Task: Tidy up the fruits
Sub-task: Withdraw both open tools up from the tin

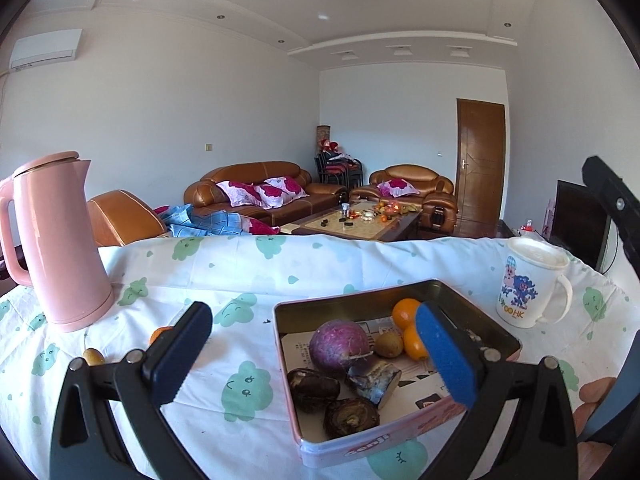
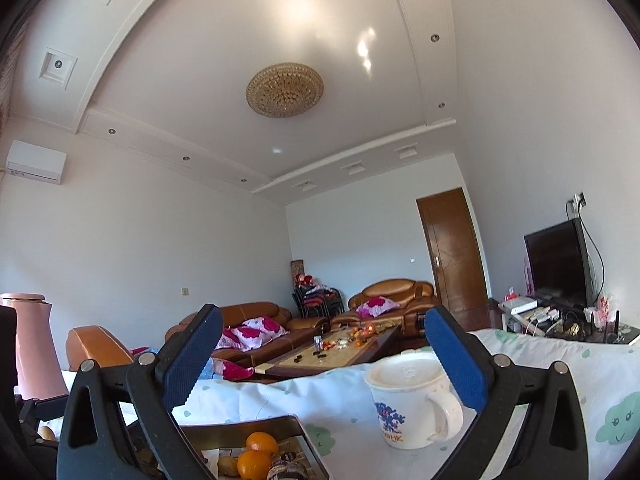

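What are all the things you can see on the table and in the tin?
tin: one, pink outside, on the cloth
oranges: two in the tin, orange; a third outside by the kettle
purple round one: one, in the tin
kiwi: one, brown, in the tin
dark pieces: three, in the tin
kettle: one, pink, left
mug: one, white, lidded, right
tablecloth: one, white, green clouds
left gripper: jaws open, empty
right gripper: jaws open, empty
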`<state>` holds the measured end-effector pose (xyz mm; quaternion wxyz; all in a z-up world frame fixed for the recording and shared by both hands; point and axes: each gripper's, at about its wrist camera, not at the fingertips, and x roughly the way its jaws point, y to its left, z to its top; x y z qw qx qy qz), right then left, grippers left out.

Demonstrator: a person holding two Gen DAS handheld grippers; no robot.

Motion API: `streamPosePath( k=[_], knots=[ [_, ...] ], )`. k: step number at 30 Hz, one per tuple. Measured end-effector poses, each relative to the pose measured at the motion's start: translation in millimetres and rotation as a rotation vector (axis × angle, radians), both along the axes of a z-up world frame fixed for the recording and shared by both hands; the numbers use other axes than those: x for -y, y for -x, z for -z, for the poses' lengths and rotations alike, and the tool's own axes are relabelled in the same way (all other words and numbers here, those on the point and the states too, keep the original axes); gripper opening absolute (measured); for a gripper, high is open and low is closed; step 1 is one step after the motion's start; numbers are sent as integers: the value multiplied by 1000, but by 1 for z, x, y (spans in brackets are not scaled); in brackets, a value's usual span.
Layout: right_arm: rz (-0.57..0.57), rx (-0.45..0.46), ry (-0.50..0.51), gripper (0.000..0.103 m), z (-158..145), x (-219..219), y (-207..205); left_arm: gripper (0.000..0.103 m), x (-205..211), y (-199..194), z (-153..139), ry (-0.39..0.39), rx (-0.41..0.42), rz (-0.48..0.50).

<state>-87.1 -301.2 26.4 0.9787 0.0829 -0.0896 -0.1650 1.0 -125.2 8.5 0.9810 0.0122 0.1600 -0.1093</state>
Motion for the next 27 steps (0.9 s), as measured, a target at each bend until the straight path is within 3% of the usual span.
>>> streamPosePath(
  k=[4,8,14,23,27],
  knots=[
    [-12,-73,-99,102,6,11,-5,103,1,-2,1,-5,-27,42],
    [1,-102,-133,102,9,12,-5,103,2,2,2,-22,-34,26],
    [-71,-304,-173,102,15,8,-24,103,-12,3,3,29,-57,-2],
    [-76,-323,-155,102,18,-10,-15,103,-38,9,4,39,-59,-55],
    [-86,-321,-149,102,17,-21,-13,103,-48,12,3,-2,-34,-77]
  ],
)
